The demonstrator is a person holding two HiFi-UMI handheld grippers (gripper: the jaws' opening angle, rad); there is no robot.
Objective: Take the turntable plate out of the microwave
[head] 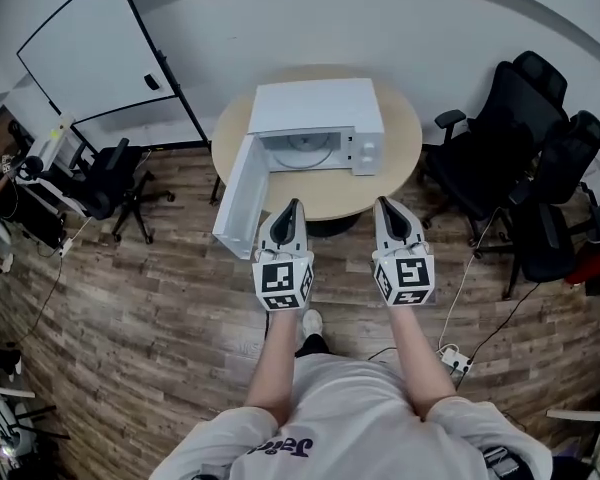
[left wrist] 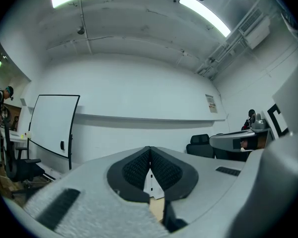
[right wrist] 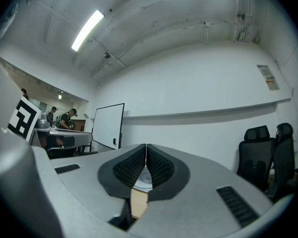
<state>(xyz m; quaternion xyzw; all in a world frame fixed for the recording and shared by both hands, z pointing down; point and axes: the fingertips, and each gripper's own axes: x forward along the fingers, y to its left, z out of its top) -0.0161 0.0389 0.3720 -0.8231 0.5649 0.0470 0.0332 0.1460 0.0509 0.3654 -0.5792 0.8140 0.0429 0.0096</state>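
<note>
A white microwave [head: 325, 108] stands on a round wooden table [head: 400, 158] with its door [head: 238, 193] swung wide open to the left. Inside it lies the round glass turntable plate [head: 308, 150]. My left gripper [head: 291, 208] and right gripper [head: 387, 206] hover side by side just short of the table's near edge, both shut with nothing held. In the left gripper view the pads [left wrist: 161, 170] meet, with a sliver of table showing under them. Between the pads [right wrist: 157, 168] of my right gripper [right wrist: 146, 162], a slice of the turntable plate [right wrist: 144, 179] shows.
Black office chairs [head: 525, 138] cluster to the right of the table and another chair [head: 115, 178] stands at the left. A whiteboard [head: 95, 43] leans at the back left. A power strip [head: 452, 360] with cables lies on the wooden floor at the right.
</note>
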